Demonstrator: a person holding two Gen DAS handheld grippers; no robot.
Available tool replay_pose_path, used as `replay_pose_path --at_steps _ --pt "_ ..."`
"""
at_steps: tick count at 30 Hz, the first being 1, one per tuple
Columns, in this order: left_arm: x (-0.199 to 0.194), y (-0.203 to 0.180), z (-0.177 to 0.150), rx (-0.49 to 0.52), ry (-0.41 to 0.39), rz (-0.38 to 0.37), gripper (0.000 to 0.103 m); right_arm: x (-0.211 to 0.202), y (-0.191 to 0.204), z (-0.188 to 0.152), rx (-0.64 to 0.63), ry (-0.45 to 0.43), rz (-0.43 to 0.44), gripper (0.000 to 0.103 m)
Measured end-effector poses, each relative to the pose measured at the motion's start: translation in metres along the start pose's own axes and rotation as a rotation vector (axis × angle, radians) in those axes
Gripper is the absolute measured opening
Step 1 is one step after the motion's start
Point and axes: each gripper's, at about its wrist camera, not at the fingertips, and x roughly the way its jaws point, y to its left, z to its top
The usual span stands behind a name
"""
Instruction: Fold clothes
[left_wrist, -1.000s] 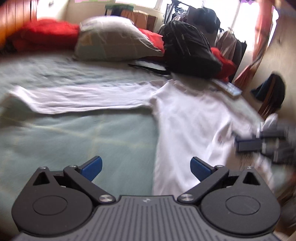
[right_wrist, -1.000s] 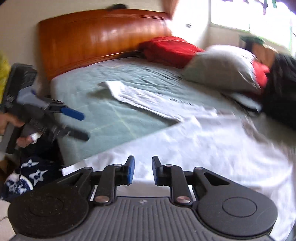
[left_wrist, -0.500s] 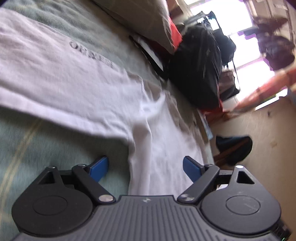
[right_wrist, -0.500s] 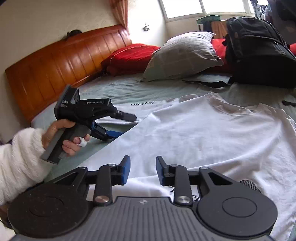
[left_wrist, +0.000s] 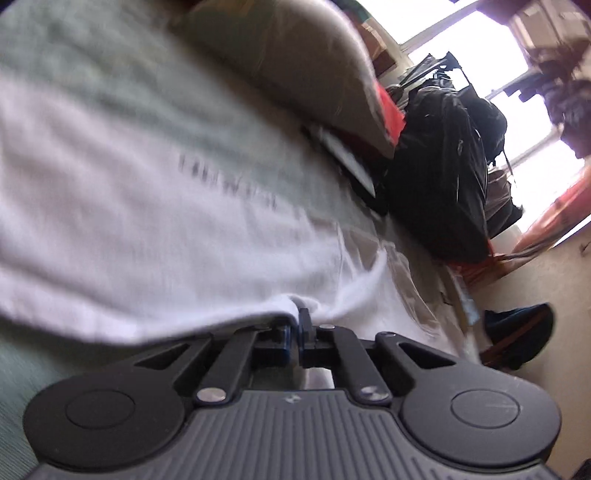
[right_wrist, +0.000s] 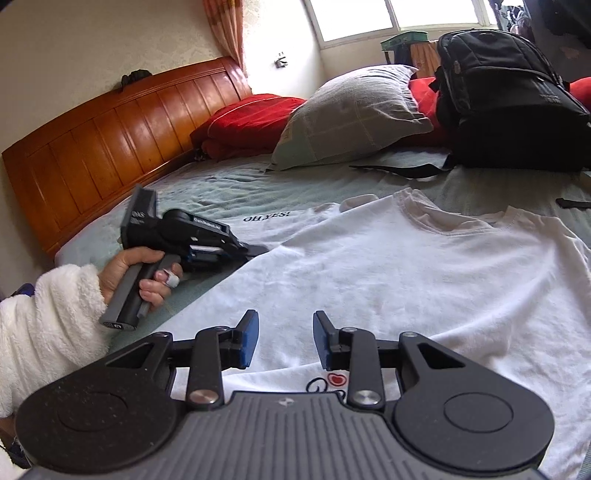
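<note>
Green-sheeted bed (right_wrist: 258, 184), white T-shirt (right_wrist: 406, 266) spread flat below grey pillow (right_wrist: 347, 114). Left gripper (left_wrist: 297, 325) clamped on sleeve edge; right gripper (right_wrist: 284, 338) parted above hem, gripping nothing. Best lifted gently, sleeve carried inward over body, fold line straight.

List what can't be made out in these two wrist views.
- Left wrist: lettering on the white T-shirt is motion-blurred, unreadable.
- Right wrist: left gripper fingertips hidden behind the shirt's edge; the grip itself is unseen.
- Right wrist: shirt's heart print is covered by the right gripper body.
- Right wrist: backpack cut off by the frame edge.
</note>
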Motion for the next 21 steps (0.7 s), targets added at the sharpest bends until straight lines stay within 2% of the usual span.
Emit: replay_pose_path --at_steps 4,8,11,14,16,21 --pt "-0.011 -0.014 0.018 0.100 -0.016 0.056 0.004 -0.003 -0.002 -0.001 0.000 0.003 -0.015 0.038" --pt "-0.001 -0.020 0.007 0.199 0.043 0.148 0.007 -0.004 -0.002 -0.002 0.005 0.001 -0.019 0.040" --pt "-0.006 -0.020 -0.009 0.230 0.071 0.153 0.010 -0.008 0.000 -0.003 -0.004 -0.002 -0.024 0.045" --pt "-0.028 -0.023 -0.022 0.266 0.081 0.171 0.017 -0.015 0.002 -0.004 -0.005 -0.014 -0.025 0.046" --pt "-0.047 -0.023 -0.033 0.273 0.094 0.173 0.017 -0.019 0.002 -0.005 0.000 -0.025 -0.025 0.046" --pt "-0.096 -0.017 -0.070 0.201 0.145 0.105 0.018 -0.030 0.005 -0.008 0.005 -0.052 -0.012 0.047"
